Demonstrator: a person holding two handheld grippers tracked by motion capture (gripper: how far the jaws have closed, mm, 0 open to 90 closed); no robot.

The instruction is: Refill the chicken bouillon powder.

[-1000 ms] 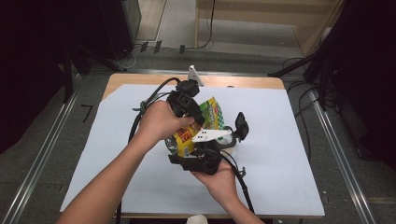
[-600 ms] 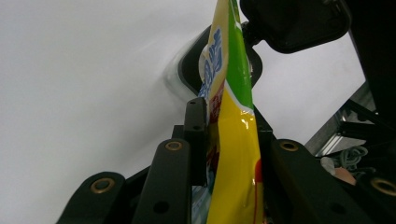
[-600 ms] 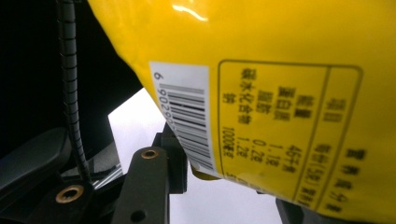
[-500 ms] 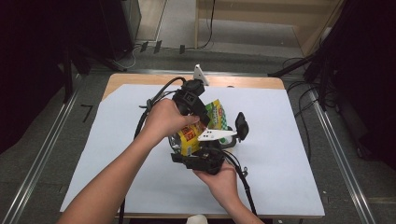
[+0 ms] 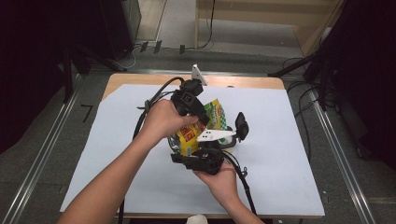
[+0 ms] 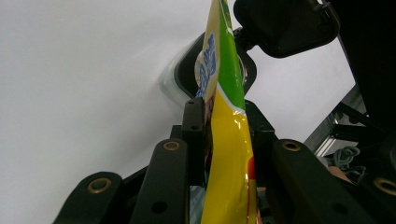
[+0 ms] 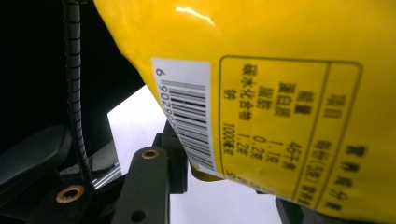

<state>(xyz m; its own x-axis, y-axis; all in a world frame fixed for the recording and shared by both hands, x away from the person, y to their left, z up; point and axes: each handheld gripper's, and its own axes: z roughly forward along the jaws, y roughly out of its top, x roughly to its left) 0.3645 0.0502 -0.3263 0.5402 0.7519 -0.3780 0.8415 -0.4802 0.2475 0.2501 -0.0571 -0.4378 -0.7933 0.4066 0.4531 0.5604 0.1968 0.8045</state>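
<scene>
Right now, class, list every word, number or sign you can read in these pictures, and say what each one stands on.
"6 9029", the start of the barcode number on the white label of the yellow packet; the remaining digits are cut off.
"1000", "46", "0.2", "1.2" in the packet's printed table, beside Chinese characters too blurred to quote.
Blue lettering on the packet's edge, left gripper view: seen edge-on, unreadable.
Print on the packet, high view: too small.

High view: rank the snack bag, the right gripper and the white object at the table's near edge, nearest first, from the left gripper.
1. snack bag, clamped by the left gripper.
2. right gripper, just nearer the person, holding the bag's lower end.
3. white object, bottom middle, farthest.
</scene>
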